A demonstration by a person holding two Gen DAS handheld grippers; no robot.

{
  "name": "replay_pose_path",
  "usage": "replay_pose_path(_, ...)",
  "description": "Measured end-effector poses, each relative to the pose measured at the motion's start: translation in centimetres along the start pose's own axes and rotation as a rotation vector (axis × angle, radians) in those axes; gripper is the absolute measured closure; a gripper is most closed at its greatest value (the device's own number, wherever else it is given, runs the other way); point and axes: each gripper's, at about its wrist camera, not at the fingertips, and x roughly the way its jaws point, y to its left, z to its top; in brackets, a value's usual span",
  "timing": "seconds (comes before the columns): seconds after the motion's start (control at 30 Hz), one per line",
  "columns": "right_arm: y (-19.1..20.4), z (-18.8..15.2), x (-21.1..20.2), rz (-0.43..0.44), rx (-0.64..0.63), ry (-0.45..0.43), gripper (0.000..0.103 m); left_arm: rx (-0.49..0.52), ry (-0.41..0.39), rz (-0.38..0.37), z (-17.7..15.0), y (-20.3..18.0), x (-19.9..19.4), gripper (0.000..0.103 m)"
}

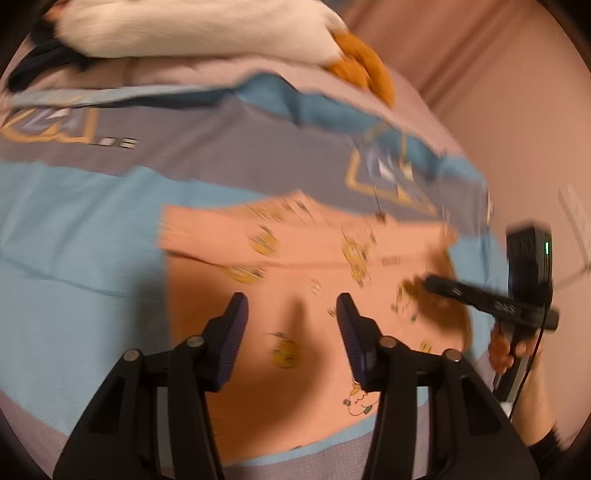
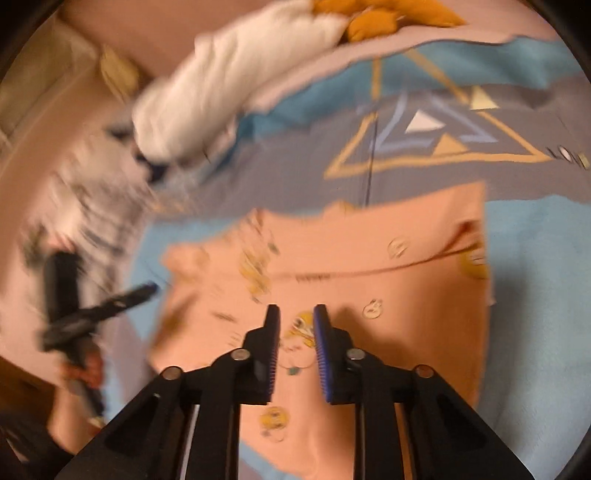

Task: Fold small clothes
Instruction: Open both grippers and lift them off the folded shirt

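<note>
While blurred, garment: peach printed cotton cloth [image 1: 295,302], partly folded.
Left gripper [image 1: 291,306]: fingers wide apart.
Right gripper [image 2: 295,314]: fingers slightly apart, empty.
Risk: fold may slip, unpinned.

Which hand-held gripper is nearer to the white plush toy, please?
Left. The left hand-held gripper is at the pink garment's edge on the plush toy's side; the right hand-held gripper hovers over the garment's middle.

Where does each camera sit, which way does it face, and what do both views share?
Left wrist: rides behind the open left claw, looking down on the pink patterned garment; the right claw and a hand show at right.
Right wrist: rides behind the open right claw, looking down on the same garment; the left claw shows at left.
Shared: the garment, the blue-grey bedspread and the white plush.
</note>
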Motion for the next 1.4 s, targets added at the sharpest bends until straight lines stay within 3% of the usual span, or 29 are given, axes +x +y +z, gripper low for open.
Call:
replay_pose_path(0.13,1.9,0.6,4.1,-0.149,-0.114,0.065,0.088,0.071,0.064,0.093,0.2,-1.4,5.0,0.065)
replay_pose_path(0.27,2.3,3.4,4.8,-0.218,-0.157,-0.041,0.088,-0.005,-0.031,0.137,4.0,-0.4,6.8,0.065)
replay_pose_path(0.4,0.7,6.6,2.5,-0.201,-0.056,-0.224,0.088,-0.159,-0.17,0.139,7.8,1.2,4.9,0.065)
replay_pose_path(0.53,-0.9,6.2,-1.7,-0.121,0.011,-0.32,0.088,-0.131,-0.249,0.15,8.6,1.4,1.4,0.065)
replay_pose_path(0.63,-0.4,4.5,-2.3,-0.095,-0.02,-0.284,0.087,-0.067,-0.223,0.122,6.7,1.3,-0.2,0.065)
replay_pose_path(0.67,-0.3,3.7,-2.3,-0.05,-0.052,-0.258,0.087,-0.045,-0.202,0.109,5.7,1.0,-0.4,0.065)
replay_pose_path(0.73,0.3,2.4,-1.3,-0.02,-0.091,-0.163,0.087,-0.008,-0.163,0.094,4.0,0.7,-0.3,0.065)
replay_pose_path(0.83,2.1,2.0,2.3,-0.111,-0.174,-0.041,0.088,0.055,-0.072,0.112,2.6,0.0,2.0,0.065)
replay_pose_path(0.93,2.6,2.5,5.9,-0.169,-0.175,0.034,0.088,0.033,-0.016,0.12,2.9,0.3,4.8,0.065)
replay_pose_path(1.07,3.0,5.4,7.8,-0.233,-0.168,-0.082,0.088,-0.06,-0.035,0.155,5.6,1.2,7.5,0.065)
replay_pose_path(1.17,1.8,7.8,6.0,-0.24,-0.051,-0.231,0.088,-0.18,-0.115,0.108,7.5,2.1,6.4,0.065)
replay_pose_path(1.23,0.6,8.5,3.3,-0.215,0.009,-0.332,0.088,-0.205,-0.156,0.076,7.8,2.4,4.8,0.063)
replay_pose_path(1.3,-0.5,8.1,1.0,-0.168,0.043,-0.365,0.087,-0.185,-0.16,0.053,7.3,2.5,3.4,0.063)
replay_pose_path(1.4,-2.5,5.0,-1.7,-0.092,0.068,-0.345,0.086,-0.137,-0.149,0.045,4.9,3.3,0.1,0.061)
